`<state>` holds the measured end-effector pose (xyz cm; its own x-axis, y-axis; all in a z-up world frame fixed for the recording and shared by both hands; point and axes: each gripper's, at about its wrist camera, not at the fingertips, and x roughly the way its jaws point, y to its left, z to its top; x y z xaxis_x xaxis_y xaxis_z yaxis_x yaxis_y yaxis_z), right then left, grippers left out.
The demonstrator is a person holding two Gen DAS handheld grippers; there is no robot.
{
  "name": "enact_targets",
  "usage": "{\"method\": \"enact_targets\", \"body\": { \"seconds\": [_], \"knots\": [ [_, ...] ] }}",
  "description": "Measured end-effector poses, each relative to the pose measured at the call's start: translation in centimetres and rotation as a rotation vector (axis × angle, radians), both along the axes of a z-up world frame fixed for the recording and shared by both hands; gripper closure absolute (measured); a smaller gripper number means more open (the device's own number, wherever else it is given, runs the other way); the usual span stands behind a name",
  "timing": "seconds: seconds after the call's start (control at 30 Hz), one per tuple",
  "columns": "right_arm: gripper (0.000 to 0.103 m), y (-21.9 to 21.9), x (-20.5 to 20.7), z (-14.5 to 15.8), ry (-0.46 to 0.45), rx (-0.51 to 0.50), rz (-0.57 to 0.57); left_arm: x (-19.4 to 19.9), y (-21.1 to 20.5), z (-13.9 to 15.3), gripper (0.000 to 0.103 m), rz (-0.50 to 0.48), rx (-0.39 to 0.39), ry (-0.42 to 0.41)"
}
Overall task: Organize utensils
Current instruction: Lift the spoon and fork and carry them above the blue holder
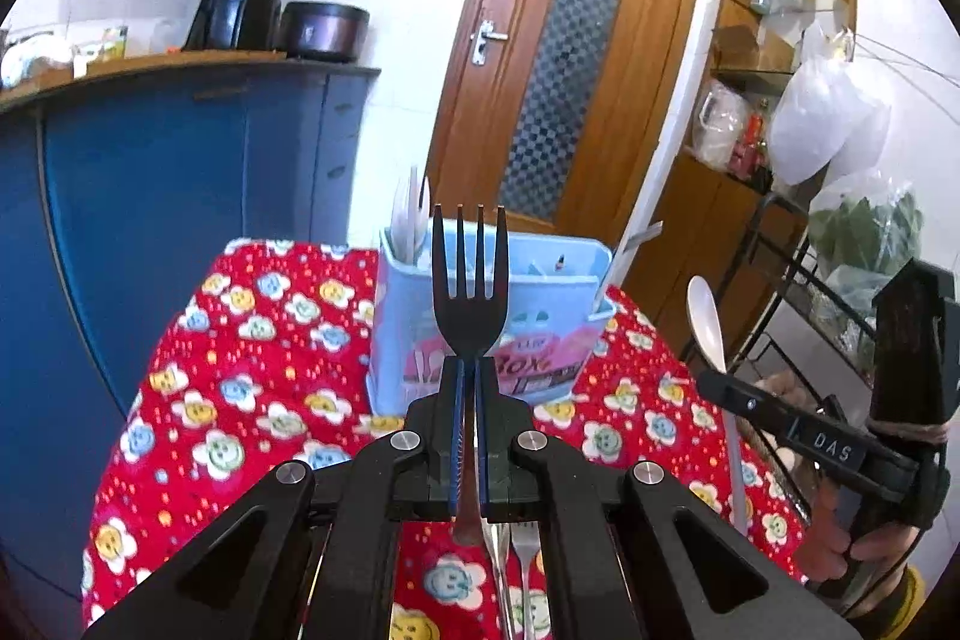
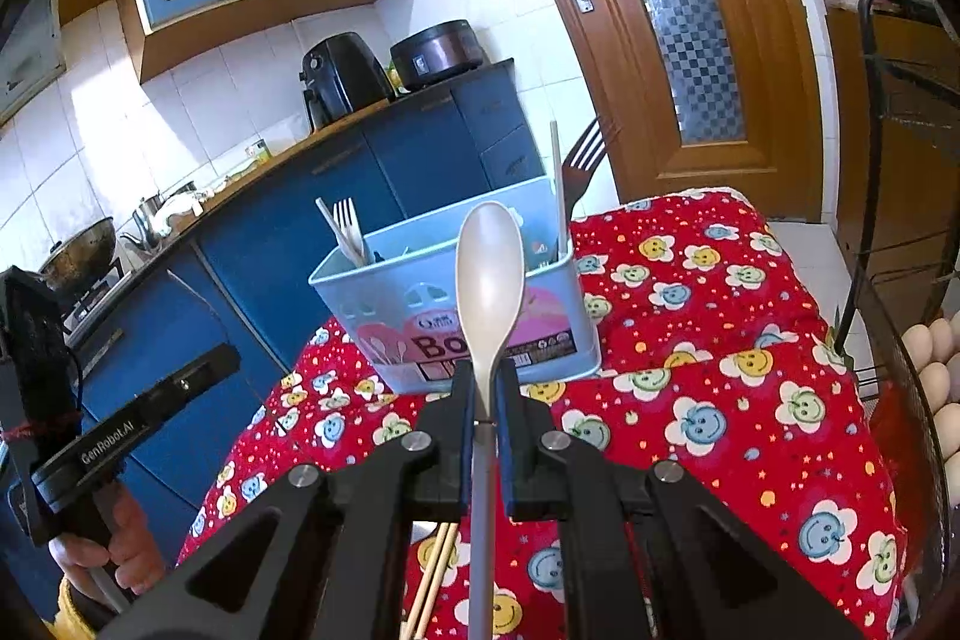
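My left gripper is shut on a black fork, tines up, in front of the light blue utensil box. In the right wrist view my right gripper is shut on a white spoon, bowl up, before the same utensil box. That box holds a white plastic fork, a chopstick and a dark fork. The white spoon and the right gripper's body also show at the right of the left wrist view.
The box stands on a table under a red flowered cloth. A metal fork and a knife lie on the cloth below my left gripper; wooden chopsticks lie below the right. A wire rack with eggs is at right.
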<state>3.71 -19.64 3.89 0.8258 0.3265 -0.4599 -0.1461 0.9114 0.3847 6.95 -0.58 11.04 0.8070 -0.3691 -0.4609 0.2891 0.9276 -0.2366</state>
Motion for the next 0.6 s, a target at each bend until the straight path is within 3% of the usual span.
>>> {"method": "enact_targets", "body": {
  "seconds": [0.6],
  "knots": [
    [0.095,-0.8,0.9,1.3,-0.039,0.012,-0.014,4.1,-1.4,7.4,0.100,0.038,0.051,-0.151]
  ]
}}
